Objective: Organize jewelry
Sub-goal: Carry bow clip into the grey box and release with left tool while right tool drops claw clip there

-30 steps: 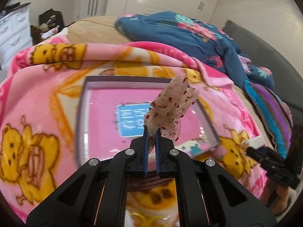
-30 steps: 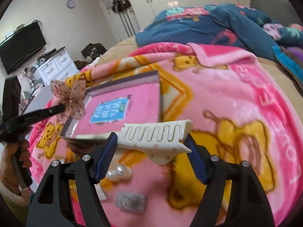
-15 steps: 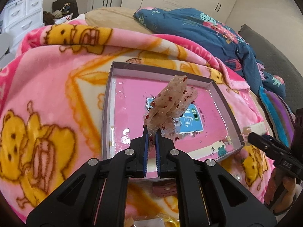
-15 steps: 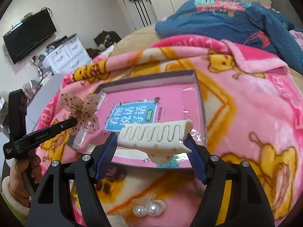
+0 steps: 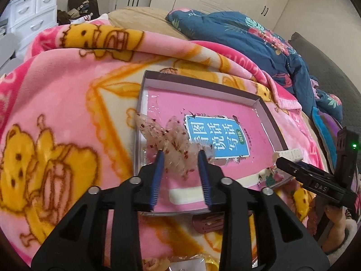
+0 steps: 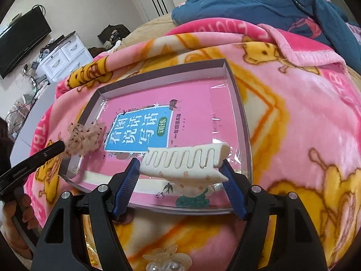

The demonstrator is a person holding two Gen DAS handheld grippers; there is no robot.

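Left tool (image 5: 180,158) — jaws just opening, gauzy speckled bow (image 5: 171,144) loose between. Right tool (image 6: 180,164) grips ribbed cream hair claw (image 6: 185,160). Shallow tray (image 6: 239,103) — fleece blanket (image 6: 304,124), bed.

Pink bear blanket (image 5: 67,117), blue floral quilt (image 5: 248,40), white drawers (image 5: 33,11), wall television (image 6: 20,38).

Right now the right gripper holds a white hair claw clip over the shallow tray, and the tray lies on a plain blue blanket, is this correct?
Not quite. The right gripper does hold the white hair claw clip over the shallow tray, but the tray lies on a pink blanket with yellow cartoon bears, as the right wrist view shows. The blue floral bedding lies farther back.
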